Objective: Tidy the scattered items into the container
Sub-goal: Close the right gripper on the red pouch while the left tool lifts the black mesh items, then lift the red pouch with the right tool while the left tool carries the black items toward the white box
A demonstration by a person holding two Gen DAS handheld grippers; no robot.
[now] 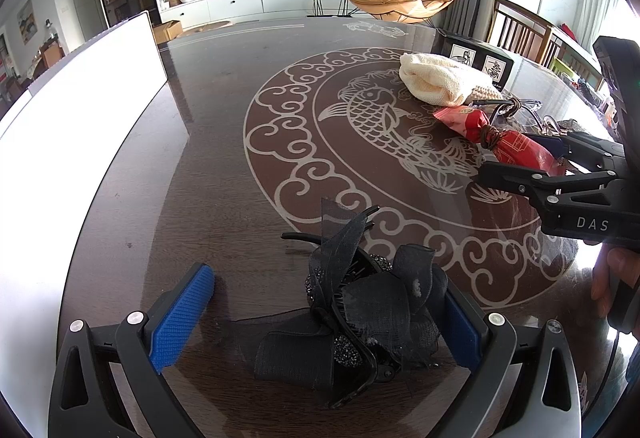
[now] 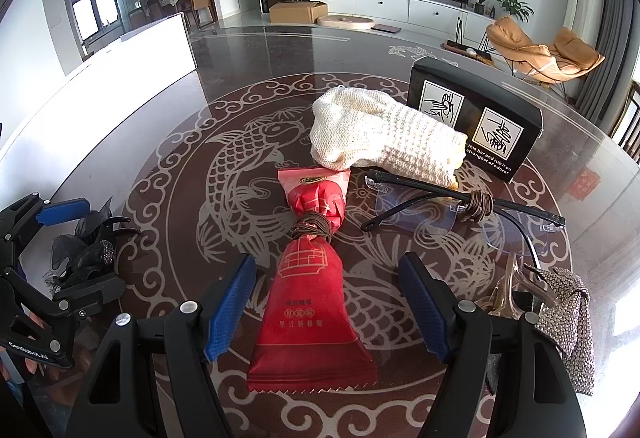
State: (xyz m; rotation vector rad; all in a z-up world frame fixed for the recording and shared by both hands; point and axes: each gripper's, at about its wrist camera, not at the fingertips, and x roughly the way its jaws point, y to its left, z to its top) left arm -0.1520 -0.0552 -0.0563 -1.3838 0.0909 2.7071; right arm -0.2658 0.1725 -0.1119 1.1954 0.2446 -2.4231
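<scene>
A black bow hair clip (image 1: 360, 310) lies on the dark glass table between the open fingers of my left gripper (image 1: 328, 314), nearer the right pad. A red snack packet (image 2: 310, 290) tied with a brown hair band lies between the open fingers of my right gripper (image 2: 328, 302), untouched. It also shows in the left wrist view (image 1: 500, 138). A white container (image 1: 80, 110) stands at the table's left edge. The left gripper and the clip (image 2: 86, 250) show at the left of the right wrist view.
A cream knitted cloth (image 2: 380, 134), glasses (image 2: 460, 206) with a brown band on them, a black box (image 2: 480, 118) and a rhinestone bow clip (image 2: 568, 318) lie on the table's right part. The right gripper body (image 1: 580, 190) shows in the left wrist view.
</scene>
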